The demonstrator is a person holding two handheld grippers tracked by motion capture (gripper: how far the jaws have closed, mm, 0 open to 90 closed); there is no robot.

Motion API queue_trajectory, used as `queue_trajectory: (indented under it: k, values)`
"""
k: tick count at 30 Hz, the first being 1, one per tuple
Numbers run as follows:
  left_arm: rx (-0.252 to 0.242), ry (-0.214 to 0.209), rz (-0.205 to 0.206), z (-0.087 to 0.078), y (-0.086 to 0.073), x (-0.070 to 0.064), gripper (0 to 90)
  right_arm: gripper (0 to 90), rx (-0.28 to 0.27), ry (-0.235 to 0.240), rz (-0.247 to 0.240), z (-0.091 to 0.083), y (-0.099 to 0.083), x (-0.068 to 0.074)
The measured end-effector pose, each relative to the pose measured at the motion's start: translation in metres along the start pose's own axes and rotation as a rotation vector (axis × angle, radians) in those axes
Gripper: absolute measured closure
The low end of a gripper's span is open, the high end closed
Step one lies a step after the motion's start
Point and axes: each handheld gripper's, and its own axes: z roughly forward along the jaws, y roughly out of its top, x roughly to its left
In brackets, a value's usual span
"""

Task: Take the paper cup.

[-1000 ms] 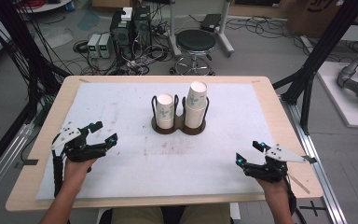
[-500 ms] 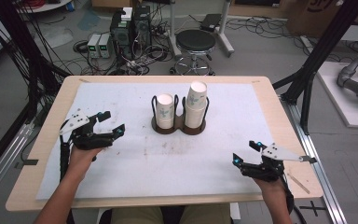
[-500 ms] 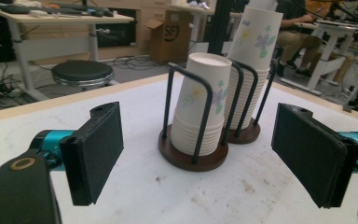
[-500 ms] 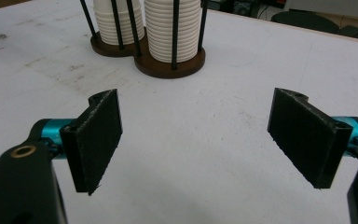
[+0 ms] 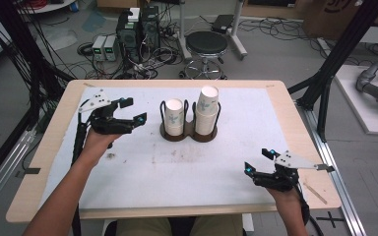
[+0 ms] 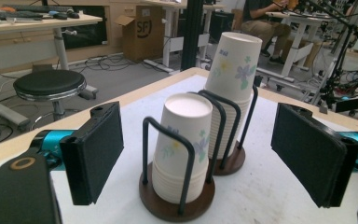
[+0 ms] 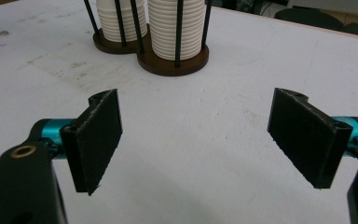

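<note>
Cups (image 5: 174, 116) in the holder (image 5: 187, 132) are approached by the open left gripper (image 5: 129, 111); its fingers should be centred around the near stack. The right gripper (image 5: 259, 162) rests open on the bench (image 5: 187, 172).

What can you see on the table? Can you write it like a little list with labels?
Surface: white-topped wooden table
Holder: dark brown wooden double cup holder with black wire loops
Short stack: white flower-print paper cups, upside down, holder's left side
Tall stack: white flower-print paper cups, holder's right side
Left hand-held gripper: open, raised, pointing at the short stack
Right hand-held gripper: open, near the front edge, apart from the cups
</note>
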Motion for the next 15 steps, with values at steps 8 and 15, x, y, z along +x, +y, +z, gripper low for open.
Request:
queue_trajectory:
  k: [8,15]
  values:
    - [0.045,-0.026,0.011,0.041,0.012,-0.003,16.7,18.1,0.016,0.027,-0.013,0.004,-0.001,0.005]
    - [0.081,-0.039,0.008,0.065,0.014,-0.003,17.0,18.1,0.013,0.041,-0.017,0.006,0.000,0.007]
